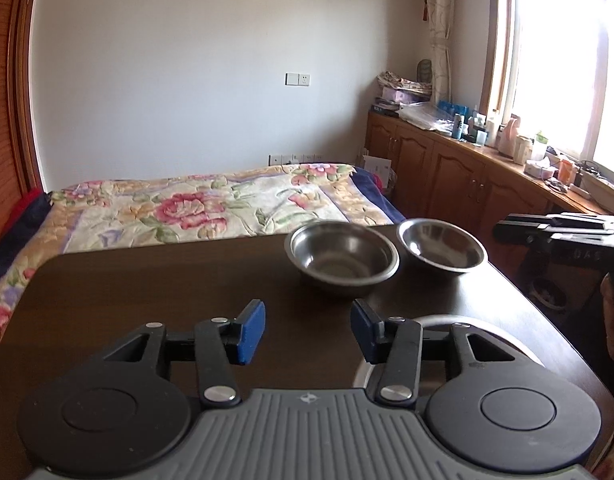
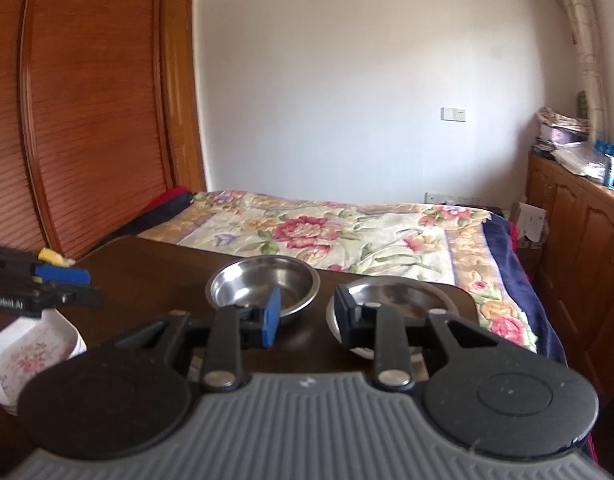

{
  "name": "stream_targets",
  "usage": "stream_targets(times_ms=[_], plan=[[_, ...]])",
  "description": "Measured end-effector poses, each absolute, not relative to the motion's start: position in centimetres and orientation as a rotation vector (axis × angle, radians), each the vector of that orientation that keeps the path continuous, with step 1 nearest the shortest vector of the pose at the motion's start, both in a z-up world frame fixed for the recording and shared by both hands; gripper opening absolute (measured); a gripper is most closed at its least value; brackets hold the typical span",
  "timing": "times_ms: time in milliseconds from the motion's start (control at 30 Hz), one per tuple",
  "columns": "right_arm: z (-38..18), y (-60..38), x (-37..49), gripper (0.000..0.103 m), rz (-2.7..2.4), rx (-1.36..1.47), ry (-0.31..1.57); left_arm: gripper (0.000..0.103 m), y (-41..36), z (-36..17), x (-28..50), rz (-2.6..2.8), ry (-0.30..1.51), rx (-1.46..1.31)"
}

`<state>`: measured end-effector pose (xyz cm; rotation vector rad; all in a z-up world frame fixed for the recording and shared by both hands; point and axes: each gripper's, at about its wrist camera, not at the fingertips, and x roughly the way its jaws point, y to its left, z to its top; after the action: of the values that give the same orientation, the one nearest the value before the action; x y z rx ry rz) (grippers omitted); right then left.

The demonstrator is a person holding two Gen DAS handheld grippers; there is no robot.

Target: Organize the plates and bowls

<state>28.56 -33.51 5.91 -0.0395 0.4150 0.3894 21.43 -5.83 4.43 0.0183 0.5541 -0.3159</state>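
On dark table, I see two steel bowls; left gripper and right gripper both gape empty; label reads "enRobot.AI".

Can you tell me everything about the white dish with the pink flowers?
The white flowered dish looks squarish with rounded corners and a raised rim, glossy like ceramic or plastic. Pink flowers are printed on its inside, and it seems empty. It sits upright at the near left of the dark table. More white edges show beneath it, so it may rest on a stack, though that is hard to tell. The left tongs hang above its far edge, and nothing grips it.
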Motion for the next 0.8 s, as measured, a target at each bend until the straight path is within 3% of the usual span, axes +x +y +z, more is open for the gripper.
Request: stream_targets(times_ms=[333, 567, 800], plan=[[4.9, -32.1, 33.1, 0.032, 0.429, -0.080, 0.474, 0.054, -7.4, 4.9, 25.6, -0.319, 0.565, 0.058], [4.1, -30.8, 35.6, 0.055, 0.452, -0.084, 0.510, 0.054, -8.2, 3.9, 28.3, -0.316, 0.607, 0.053], [3.1, -29.7, 37.7, 0.055, 0.468, -0.105, 0.567, 0.054, -9.1, 2.8, 30.4, -0.311, 0.641, 0.065]])
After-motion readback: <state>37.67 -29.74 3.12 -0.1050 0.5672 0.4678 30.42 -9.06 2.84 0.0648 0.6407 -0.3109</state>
